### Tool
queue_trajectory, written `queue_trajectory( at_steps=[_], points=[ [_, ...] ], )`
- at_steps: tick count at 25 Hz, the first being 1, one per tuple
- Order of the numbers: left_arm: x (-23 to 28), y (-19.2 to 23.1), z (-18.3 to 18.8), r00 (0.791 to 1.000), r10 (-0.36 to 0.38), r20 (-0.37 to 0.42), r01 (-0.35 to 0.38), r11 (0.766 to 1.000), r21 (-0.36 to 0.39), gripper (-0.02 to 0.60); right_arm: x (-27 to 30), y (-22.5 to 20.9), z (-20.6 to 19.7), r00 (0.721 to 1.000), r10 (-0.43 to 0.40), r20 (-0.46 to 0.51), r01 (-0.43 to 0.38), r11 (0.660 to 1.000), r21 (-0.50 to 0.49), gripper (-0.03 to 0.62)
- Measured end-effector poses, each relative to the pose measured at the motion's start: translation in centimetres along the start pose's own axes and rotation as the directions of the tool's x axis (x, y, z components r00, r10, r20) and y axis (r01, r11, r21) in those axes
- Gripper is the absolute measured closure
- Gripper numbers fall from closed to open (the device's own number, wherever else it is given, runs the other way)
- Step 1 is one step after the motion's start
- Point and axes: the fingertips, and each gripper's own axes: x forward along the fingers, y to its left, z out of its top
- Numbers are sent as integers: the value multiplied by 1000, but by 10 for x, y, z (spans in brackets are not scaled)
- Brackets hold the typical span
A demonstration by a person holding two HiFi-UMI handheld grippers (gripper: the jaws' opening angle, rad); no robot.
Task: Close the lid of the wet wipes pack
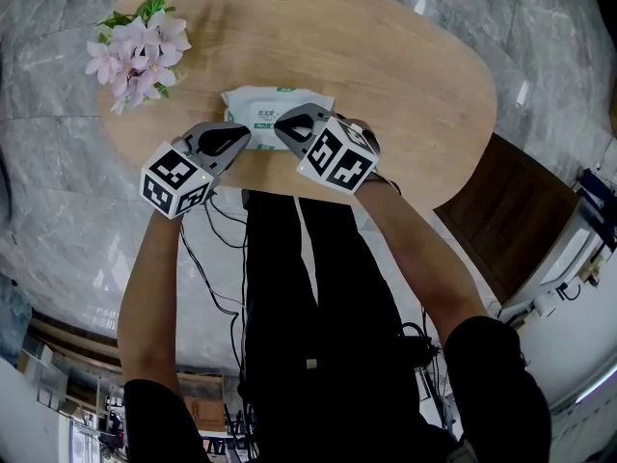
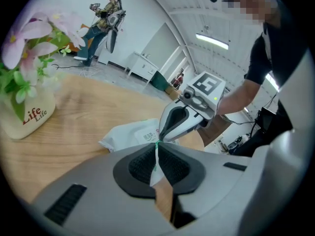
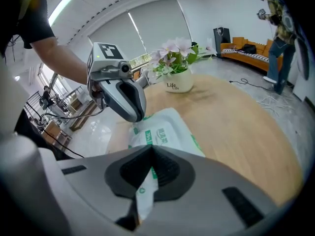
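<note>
Wet wipes pack [image 1: 275, 102] flat at the near edge of the oval wooden table [image 1: 415, 75]. Pinched at its white film by left gripper [image 2: 157, 154] and right gripper [image 3: 149, 173] alike, plain only in the gripper views. Beyond: flowerpot [image 3: 178, 86], marble floor [image 1: 58, 210], orange sofa [image 3: 246, 50].

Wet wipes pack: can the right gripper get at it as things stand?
Likely yes: the right gripper is shut on the near edge of the wet wipes pack; the left gripper pinches beside it, not blocking.
</note>
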Motion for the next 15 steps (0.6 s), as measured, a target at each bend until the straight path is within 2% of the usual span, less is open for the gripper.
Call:
queue_trajectory(
  at_steps=[5, 10, 15],
  points=[
    [-16, 3, -6, 996, 35, 84, -29, 997, -74, 554, 3, -1, -1, 1000, -24, -18, 24, 1000, -2, 583],
    [-28, -4, -16, 990, 47, 134, -31, 992, -118, 554, 6, -2, -3, 996, -73, -45, 72, 997, -36, 583],
    [-36, -10, -15, 981, 59, 184, -32, 988, -151, 554, 6, -3, -2, 997, -75, -23, 75, 997, -13, 583]
  ],
)
